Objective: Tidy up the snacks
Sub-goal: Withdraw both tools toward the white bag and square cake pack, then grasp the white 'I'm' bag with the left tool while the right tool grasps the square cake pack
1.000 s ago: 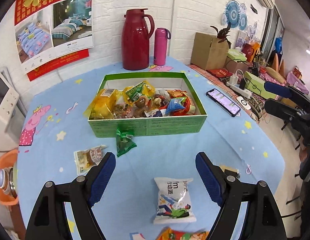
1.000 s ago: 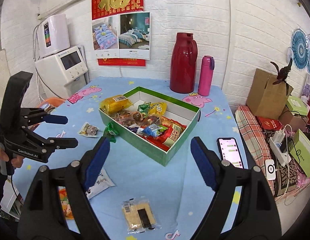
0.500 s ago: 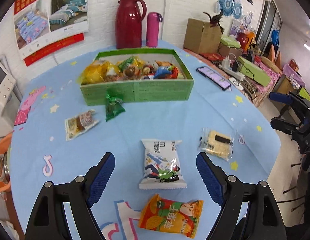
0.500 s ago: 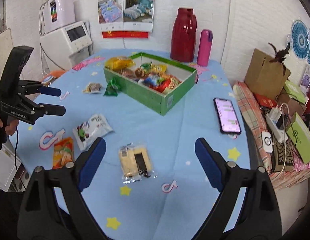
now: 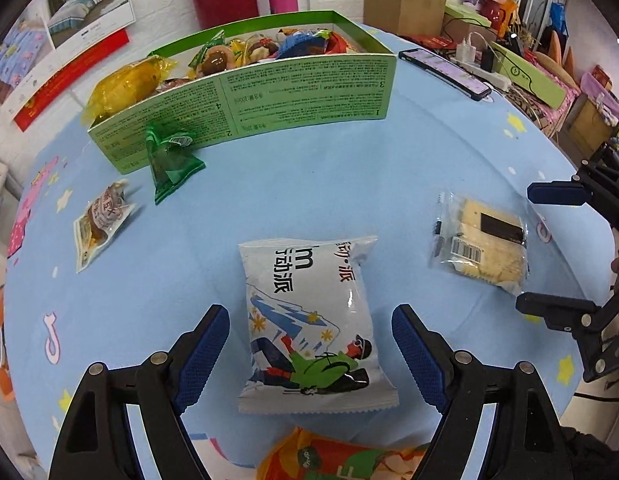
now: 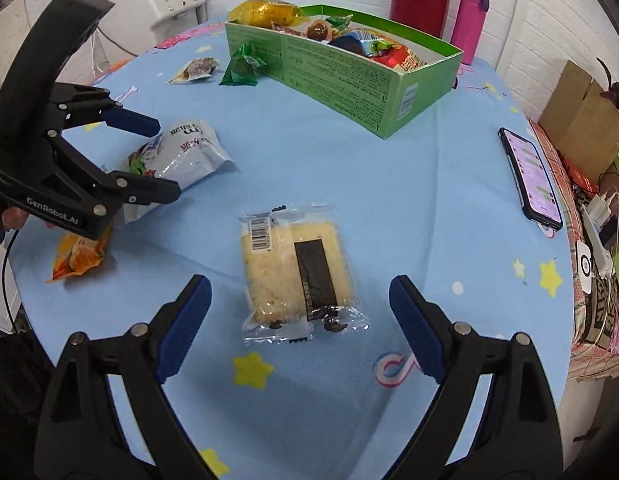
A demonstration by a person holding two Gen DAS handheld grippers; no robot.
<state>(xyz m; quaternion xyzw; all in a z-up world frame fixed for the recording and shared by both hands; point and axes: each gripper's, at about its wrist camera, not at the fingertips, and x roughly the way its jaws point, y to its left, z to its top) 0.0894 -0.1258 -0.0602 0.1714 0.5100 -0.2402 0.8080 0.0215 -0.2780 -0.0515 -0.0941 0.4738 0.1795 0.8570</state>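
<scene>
The snack box [image 5: 293, 92] sits on the tabletop [image 5: 309, 184], snacks piled inside. A twist-wrapped candy [image 5: 171, 164] leans against its near wall. Nearer than the box lie a chip bag [image 5: 309, 320] and, right of it, a rice cracker packet [image 5: 481, 244]. A phone [image 5: 443, 68] lies right of the box.

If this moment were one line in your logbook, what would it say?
left tool: open, over white snack bag | right tool: open, over clear cake packet | both lying on table | green box: part filled
</scene>
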